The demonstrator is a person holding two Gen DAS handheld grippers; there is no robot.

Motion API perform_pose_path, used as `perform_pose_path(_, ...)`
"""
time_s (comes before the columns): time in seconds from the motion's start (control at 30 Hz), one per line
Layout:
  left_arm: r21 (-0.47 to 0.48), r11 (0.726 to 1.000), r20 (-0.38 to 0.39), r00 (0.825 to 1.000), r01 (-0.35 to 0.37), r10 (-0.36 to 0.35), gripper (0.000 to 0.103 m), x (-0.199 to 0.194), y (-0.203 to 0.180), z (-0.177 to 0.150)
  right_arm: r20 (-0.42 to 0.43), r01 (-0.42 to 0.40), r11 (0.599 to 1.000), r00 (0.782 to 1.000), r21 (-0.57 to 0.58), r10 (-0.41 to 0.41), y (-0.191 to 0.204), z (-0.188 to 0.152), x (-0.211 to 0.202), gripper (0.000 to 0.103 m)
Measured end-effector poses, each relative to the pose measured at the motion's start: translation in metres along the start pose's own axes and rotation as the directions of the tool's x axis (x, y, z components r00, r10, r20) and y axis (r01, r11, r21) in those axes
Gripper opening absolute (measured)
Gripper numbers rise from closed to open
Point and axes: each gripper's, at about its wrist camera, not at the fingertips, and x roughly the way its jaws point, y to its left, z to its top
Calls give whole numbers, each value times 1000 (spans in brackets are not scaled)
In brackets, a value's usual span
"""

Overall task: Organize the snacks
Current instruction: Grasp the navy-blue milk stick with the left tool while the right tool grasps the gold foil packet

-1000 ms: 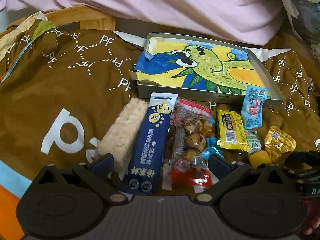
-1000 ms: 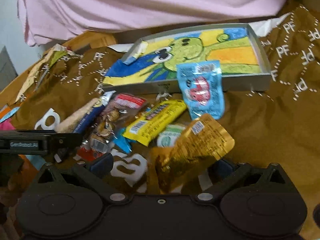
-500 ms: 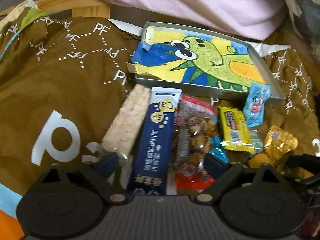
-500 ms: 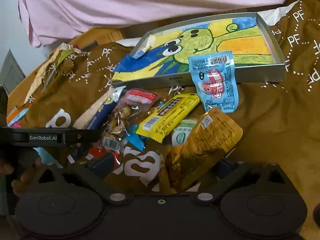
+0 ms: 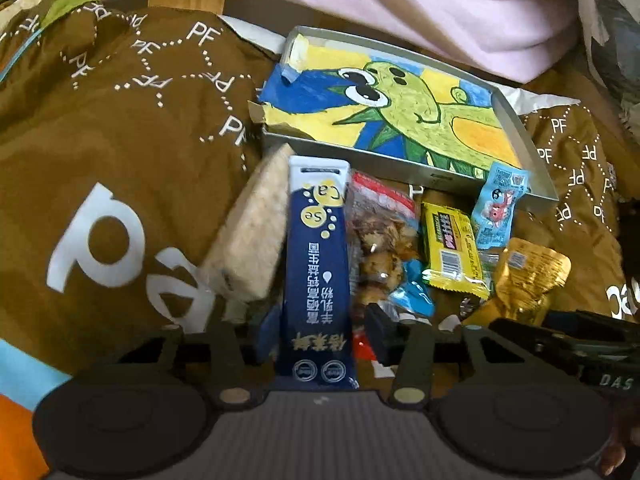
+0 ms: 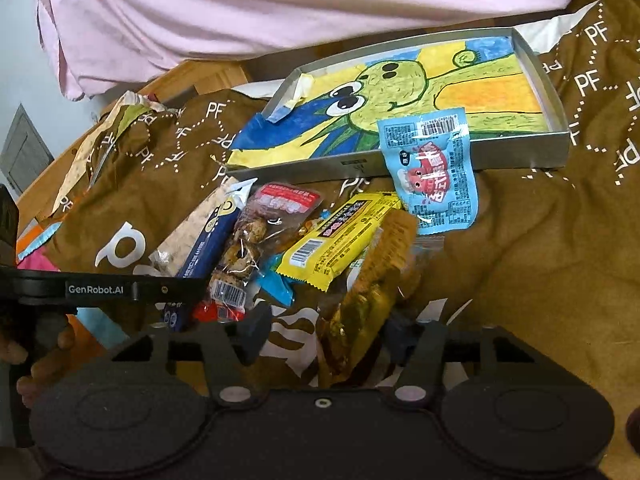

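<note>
Snacks (image 6: 320, 240) are all lying heaped before the empty tray (image 6: 556, 100); my left claw (image 5: 316, 336) is clenching the navy sachet (image 5: 318, 264), my right claw (image 6: 324, 332) closing around the gold pouch (image 6: 368, 288).

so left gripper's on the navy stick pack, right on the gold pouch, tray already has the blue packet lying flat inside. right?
Not quite. The right wrist view shows the blue packet outside the tray, leaning on its front wall. The rest holds: left gripper astride the navy stick pack, right gripper at the gold pouch.

Brown cloth (image 5: 120, 168) with white dotted PF lettering; navy sachet (image 5: 316, 264); yellow bar (image 5: 452, 244); gold pouch (image 5: 528, 276).
</note>
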Motion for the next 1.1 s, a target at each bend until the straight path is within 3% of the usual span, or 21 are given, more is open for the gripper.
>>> perform_pose_path(0.3,-8,999,14,999,-51,51,53,8,2,3,-30,2,1000,1000,-10,-2,4,1,10,52)
perform_pose_path(0.4,-42,998,8,999,-36,36,53,11,7,4,-37,2,1000,999,-4,-2,4,1,12,42)
perform_pose_path(0.47,-41,999,7,999,-34,35,49,10,6,4,-42,0,1000,999,1,0,4,1,14,30)
perform_pose_path(0.57,-39,998,6,999,-46,46,43,8,4,2,-42,13,1000,999,3,-13,4,2,14,21)
perform_pose_path(0.9,-101,991,-29,996,-90,88,35,-1,-3,-2,-14,10,1000,1000,-29,-11,16,3,10,20)
perform_pose_path(1.1,-84,991,-44,994,-101,98,35,-7,-13,-9,5,-13,999,1000,-43,13,24,3,8,19)
